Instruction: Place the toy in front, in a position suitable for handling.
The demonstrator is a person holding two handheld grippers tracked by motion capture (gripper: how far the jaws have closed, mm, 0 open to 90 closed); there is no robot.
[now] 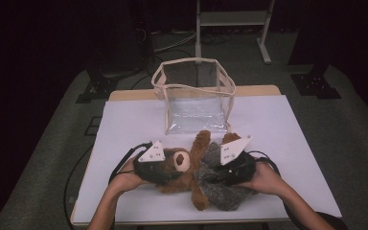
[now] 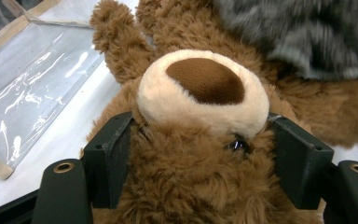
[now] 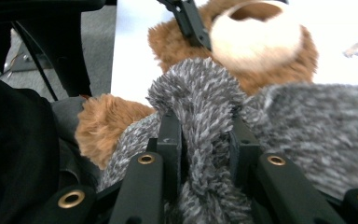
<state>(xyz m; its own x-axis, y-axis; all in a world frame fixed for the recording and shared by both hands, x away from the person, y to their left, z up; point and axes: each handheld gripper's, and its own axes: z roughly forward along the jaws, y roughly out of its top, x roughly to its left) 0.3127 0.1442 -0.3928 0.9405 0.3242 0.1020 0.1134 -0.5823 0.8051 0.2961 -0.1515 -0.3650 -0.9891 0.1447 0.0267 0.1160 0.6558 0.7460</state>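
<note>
Brown plush fills the lower middle of the high view, where a teddy bear (image 1: 184, 167) lies on its back on a white table (image 1: 278, 143), half covered by a grey knit sweater (image 1: 223, 184). At lower left, the left gripper (image 1: 165, 165) hides the top of the bear's head; its grey plate and the person's hand cover the jaws there. In the left gripper view those jaws press on both sides of the head, just below the cream muzzle (image 2: 203, 91), holding it at a middling width. The bear's long axis runs from lower left to upper right in the high view, head at left, one arm (image 1: 201, 141) pointing up toward the clear bag (image 1: 194, 96) at upper middle, a leg (image 1: 200, 199) pointing down toward the table's near edge. The torso is buried under the sweater and cannot be made out. At lower right, the right gripper (image 1: 218, 167) sits on the knit; in the right gripper view (image 3: 204, 140) its jaws stand narrow, pinching a bunched fold of the sweater (image 3: 200, 107). A paw (image 3: 105, 123) shows at that view's left, and dark blurred shapes crowd the far left edge.
</note>
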